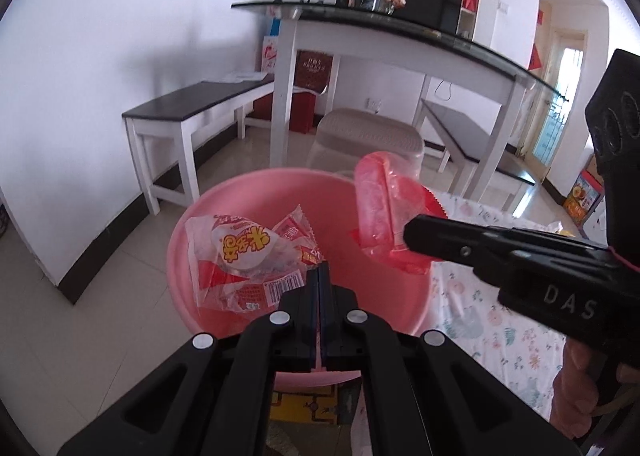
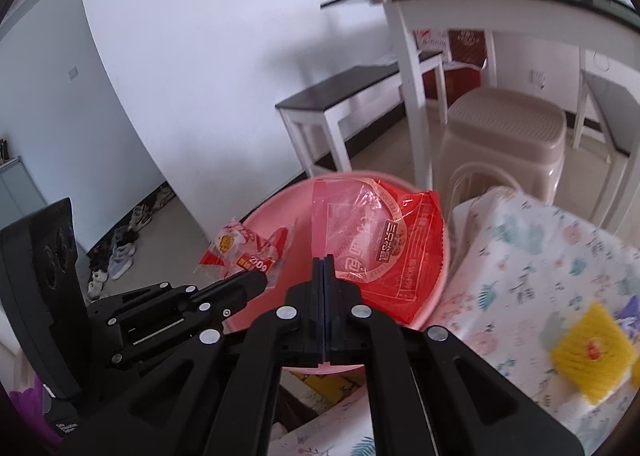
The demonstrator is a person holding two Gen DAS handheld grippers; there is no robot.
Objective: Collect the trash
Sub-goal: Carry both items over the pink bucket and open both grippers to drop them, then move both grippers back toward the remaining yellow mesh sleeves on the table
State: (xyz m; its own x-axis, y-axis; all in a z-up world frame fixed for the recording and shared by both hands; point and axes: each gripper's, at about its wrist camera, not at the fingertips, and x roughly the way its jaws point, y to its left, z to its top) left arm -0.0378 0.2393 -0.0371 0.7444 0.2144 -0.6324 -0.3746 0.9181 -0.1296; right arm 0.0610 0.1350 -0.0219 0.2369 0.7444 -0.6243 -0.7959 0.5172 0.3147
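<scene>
The left hand-held gripper (image 1: 319, 270) is clenched on a white-and-red snack wrapper (image 1: 236, 256), which hangs over the inside of the pink basin (image 1: 192, 224), toward its left wall. The right hand-held gripper (image 2: 327, 264) is clenched on a red-and-clear bread wrapper (image 2: 384, 232), held above the basin's right rim.

Step in hand, as judged: deposit both wrappers in the basin.

1. Lower each wrapper until most of it sits below the basin rim before releasing. Light film drifts easily.
2. Release the left wrapper first; it is already well inside the basin.
3. Bring the right wrapper inward from the basin's right rim. Its lower corner appears to overhang that rim on the side facing the floral cloth (image 2: 540, 264), so an early release may drop it outside.

Edges and clearance:
- Left of the basin: open tiled floor, no obstruction.
- Behind the basin: a beige plastic stool (image 1: 372, 132) and a white table leg (image 1: 282, 96), both apart from it.
- Right of the basin: the floral cloth lies just beside the rim. A yellow packet (image 2: 592, 352) rests on it, apparently still to collect.
</scene>
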